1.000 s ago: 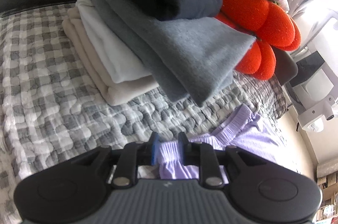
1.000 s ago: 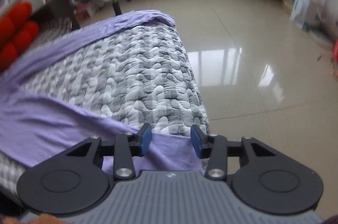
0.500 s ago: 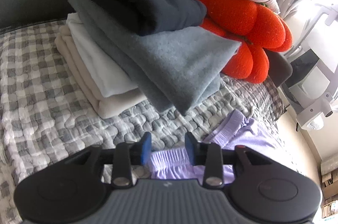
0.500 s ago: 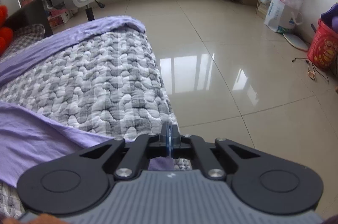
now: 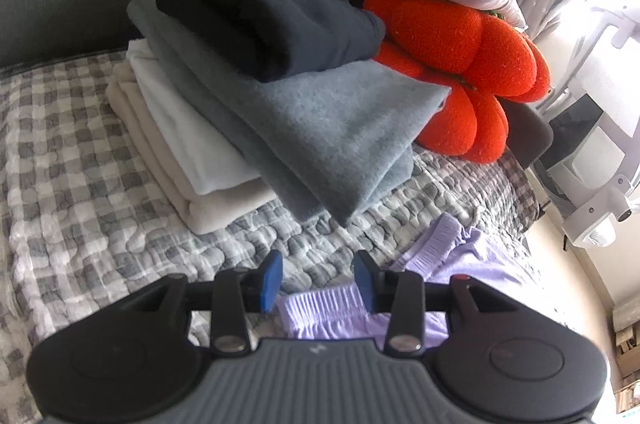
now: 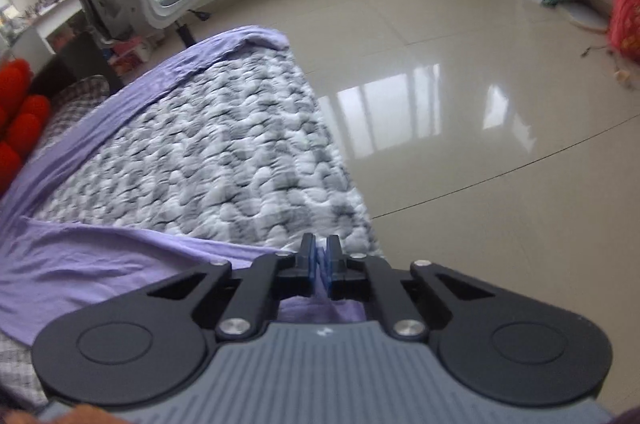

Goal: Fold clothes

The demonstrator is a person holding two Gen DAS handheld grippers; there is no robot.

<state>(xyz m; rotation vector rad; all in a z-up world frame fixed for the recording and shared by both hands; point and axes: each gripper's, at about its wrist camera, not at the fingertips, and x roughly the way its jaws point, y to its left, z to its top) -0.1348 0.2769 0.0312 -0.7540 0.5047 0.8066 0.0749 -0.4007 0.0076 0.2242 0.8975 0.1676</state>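
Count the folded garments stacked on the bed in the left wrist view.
4 visible: beige at the bottom, white on it, grey above, dark navy on top. Others may be hidden behind.

The purple pants (image 6: 80, 264) lie spread out on the bed (image 6: 200, 163), soft and a bit wrinkly. One leg runs along the far side of the bed to its corner. The stretchy, ribbed top band (image 5: 324, 304) lies flat on the bed. Behind it sits a pile of folded clothes (image 5: 256, 95): cream at the bottom, then white, then gray, with dark blue on top.
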